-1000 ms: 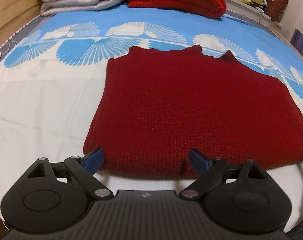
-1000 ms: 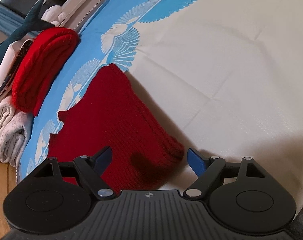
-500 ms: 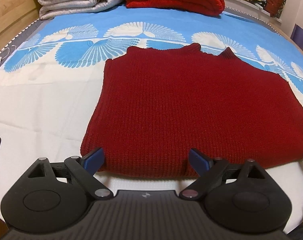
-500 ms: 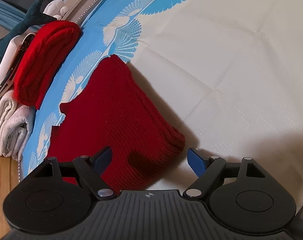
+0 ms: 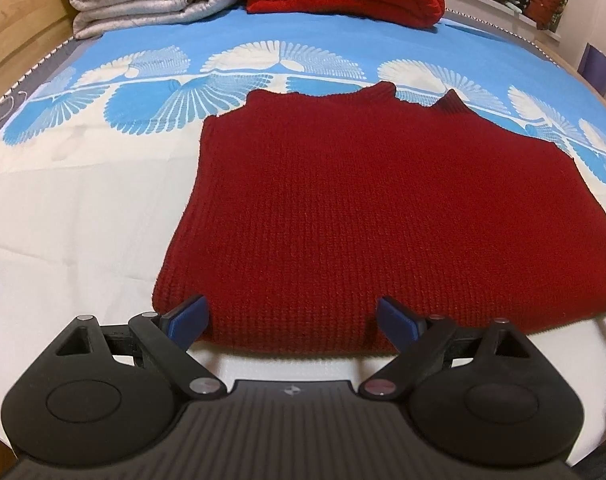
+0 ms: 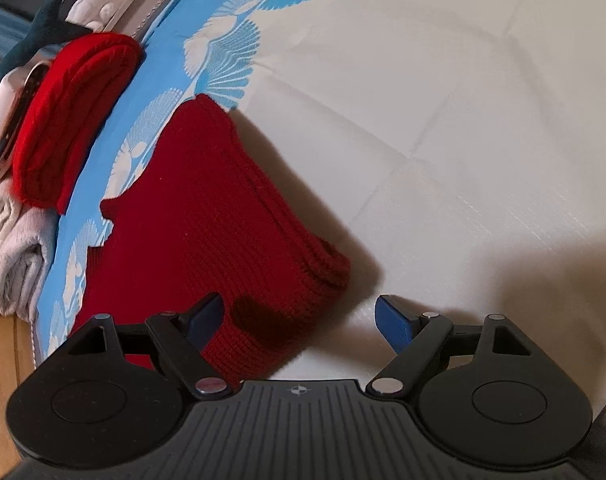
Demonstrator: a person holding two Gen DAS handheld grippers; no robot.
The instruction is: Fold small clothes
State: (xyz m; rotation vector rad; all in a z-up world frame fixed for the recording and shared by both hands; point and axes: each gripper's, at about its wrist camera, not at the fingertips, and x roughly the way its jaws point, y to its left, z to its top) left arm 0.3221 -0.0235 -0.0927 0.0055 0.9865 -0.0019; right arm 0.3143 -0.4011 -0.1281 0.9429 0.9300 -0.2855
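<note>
Right now, dark red knit vest [image 5: 383,216] flat on my blue-and-cream bedsheet [image 5: 83,200], my left gripper [image 5: 293,318] spread wide over its near hem, my right gripper [image 6: 301,316] likewise unclenched at its corner, grasping nothing.

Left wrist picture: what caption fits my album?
Open left claw at the near hem of a dark red knitted vest lying flat on a bed sheet.

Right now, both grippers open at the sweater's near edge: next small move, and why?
Probably close the left gripper on the hem: its open fingers already straddle the near edge of the sweater, which lies flat. The right gripper, open at the near corner, likely follows.
</note>
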